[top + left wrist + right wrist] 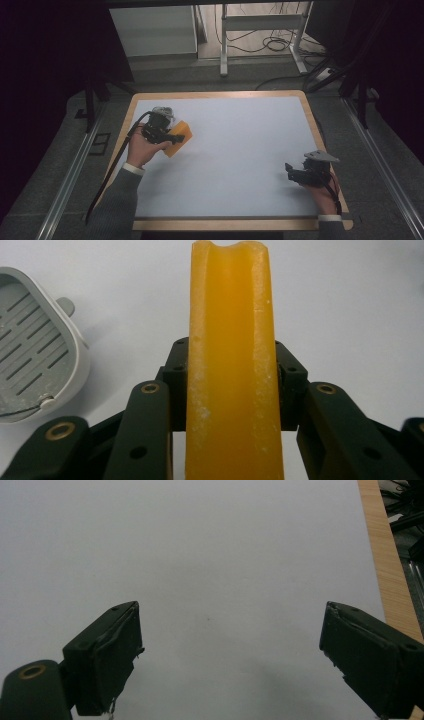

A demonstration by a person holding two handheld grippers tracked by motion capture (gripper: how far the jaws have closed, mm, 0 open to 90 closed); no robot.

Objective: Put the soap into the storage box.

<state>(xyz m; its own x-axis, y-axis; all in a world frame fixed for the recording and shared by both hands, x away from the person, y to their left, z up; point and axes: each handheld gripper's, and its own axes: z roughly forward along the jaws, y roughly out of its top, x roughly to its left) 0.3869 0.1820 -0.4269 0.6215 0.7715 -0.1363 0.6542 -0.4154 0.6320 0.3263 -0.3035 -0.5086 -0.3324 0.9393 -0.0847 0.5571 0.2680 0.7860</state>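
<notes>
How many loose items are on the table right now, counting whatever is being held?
2. An orange bar is clamped between the left gripper jaws at the table's far left. A grey slotted dish lies on the table surface just beside it. The gripper may hide others.

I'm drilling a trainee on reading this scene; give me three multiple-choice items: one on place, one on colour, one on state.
1. Where on the table is the left claw?
A. near right
B. far left
C. centre

2. What colour is the bar it holds?
A. orange
B. blue
C. green

3. How is the right claw?
A. shut on a bar
B. open
C. shut on a tray

Key: 1 B, the high view shows it far left. 2 A, the bar between its jaws is orange. 3 B, its jaws stand wide apart over bare table.
</notes>
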